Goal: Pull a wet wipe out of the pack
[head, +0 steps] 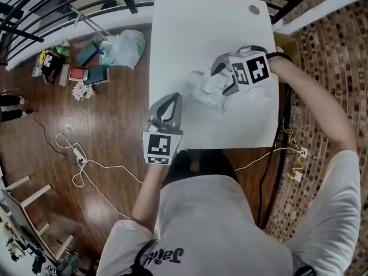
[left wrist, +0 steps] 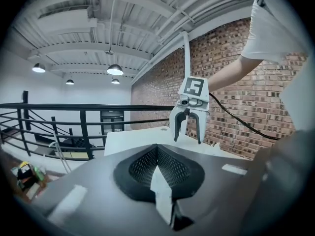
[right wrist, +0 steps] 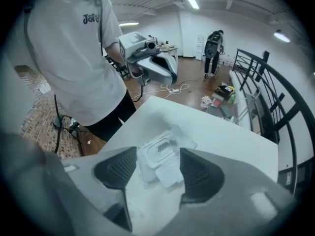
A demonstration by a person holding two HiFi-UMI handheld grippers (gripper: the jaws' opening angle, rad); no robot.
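Note:
The wet wipe pack (head: 202,92) lies on the white table (head: 190,33), crumpled, with its lid flap (right wrist: 169,173) swung open. My right gripper (head: 222,80) points steeply down just over the pack, open, and the pack (right wrist: 158,154) shows between its two pads (right wrist: 116,170) without either pad pressing on it. My left gripper (head: 166,104) hangs at the table's near left edge, away from the pack, with its fingertips together (left wrist: 156,147). A white sliver shows between its pads; I cannot tell what that is. From the left gripper view the right gripper (left wrist: 188,130) stands open over the table.
Bags, books and boxes (head: 109,50) clutter the wooden floor left of the table, and a white cable (head: 80,163) trails there. A black railing (head: 34,10) runs along the far left. A cable hole (head: 253,9) marks the table's far right corner. A person (right wrist: 214,45) stands far off.

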